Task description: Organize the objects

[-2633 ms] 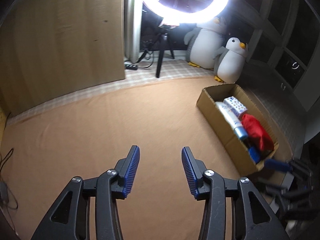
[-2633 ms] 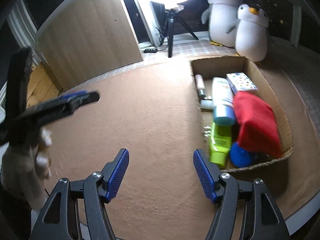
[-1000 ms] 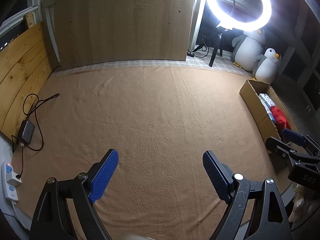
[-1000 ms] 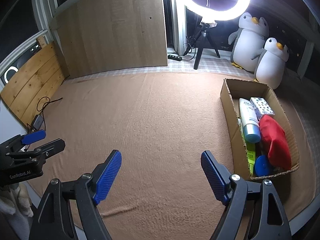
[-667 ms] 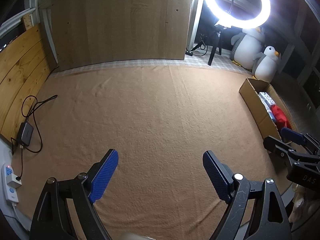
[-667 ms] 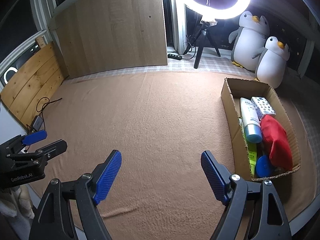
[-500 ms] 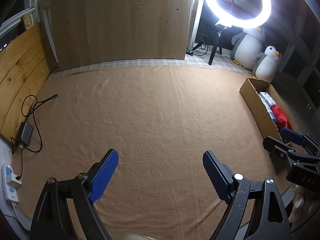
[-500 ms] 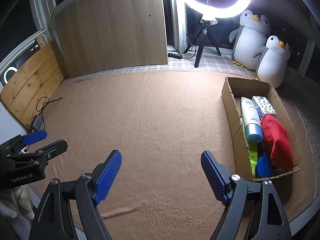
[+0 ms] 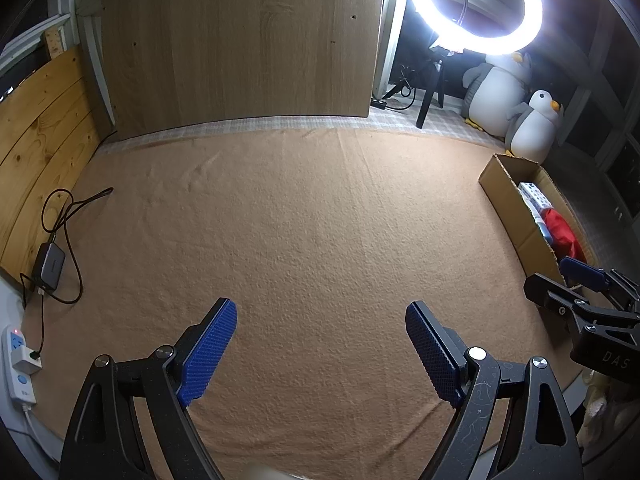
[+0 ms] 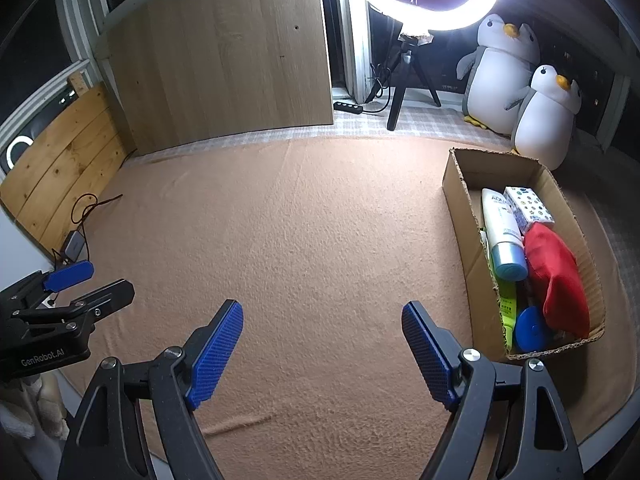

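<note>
A: Nothing has shifted over the last second, as far as I see; earlier both views sat much closer to the box [image 10: 464,200], and my grippers have pulled back from it since.

B: And the grippers?

A: My left gripper [image 9: 320,344] has its jaws wide apart over bare blanket [image 9: 300,220], nothing between them. My right gripper [image 10: 322,344] is the same, spread and empty.

B: Where are the objects?

A: All in the box, on the blanket's right side: a white tube [image 10: 502,228], a patterned carton [image 10: 528,206], a red pouch [image 10: 556,276], a green tube [image 10: 507,308] and something blue [image 10: 530,330]. The green tube is mostly buried, and I cannot tell what the blue thing is. From the left view the box wall [image 9: 516,208] hides nearly everything.
</note>
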Demonstrator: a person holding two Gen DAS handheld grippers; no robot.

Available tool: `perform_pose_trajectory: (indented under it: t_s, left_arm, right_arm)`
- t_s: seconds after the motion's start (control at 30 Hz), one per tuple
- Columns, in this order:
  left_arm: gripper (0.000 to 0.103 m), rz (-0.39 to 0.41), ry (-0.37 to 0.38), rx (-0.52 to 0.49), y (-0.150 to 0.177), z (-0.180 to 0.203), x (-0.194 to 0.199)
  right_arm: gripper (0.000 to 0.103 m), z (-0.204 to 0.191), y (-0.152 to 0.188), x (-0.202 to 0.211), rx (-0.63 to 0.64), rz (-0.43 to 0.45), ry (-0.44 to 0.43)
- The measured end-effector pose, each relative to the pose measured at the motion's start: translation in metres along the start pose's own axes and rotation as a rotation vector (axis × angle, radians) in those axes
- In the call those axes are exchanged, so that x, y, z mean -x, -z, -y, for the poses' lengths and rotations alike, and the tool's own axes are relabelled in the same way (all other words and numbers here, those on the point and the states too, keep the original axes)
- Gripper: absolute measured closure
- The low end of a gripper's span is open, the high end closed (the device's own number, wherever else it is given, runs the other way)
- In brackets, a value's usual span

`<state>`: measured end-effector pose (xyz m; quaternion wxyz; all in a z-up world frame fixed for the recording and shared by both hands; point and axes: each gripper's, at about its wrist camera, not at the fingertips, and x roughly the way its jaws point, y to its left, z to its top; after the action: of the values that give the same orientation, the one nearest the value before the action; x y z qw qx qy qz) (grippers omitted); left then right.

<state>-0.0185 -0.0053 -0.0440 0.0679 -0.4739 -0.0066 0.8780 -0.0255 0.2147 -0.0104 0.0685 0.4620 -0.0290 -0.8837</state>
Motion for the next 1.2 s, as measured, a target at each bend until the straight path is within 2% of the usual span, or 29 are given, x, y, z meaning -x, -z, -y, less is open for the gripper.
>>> perform_pose_trajectory:
  t_s: [1.2]
  left_arm:
    - [0.014,0.006,-0.008,0.007,0.0038,0.0009,0.0021]
  right_arm:
    - [0.025,-0.0007,0.002,-0.0018,-0.003,-0.005,0.002]
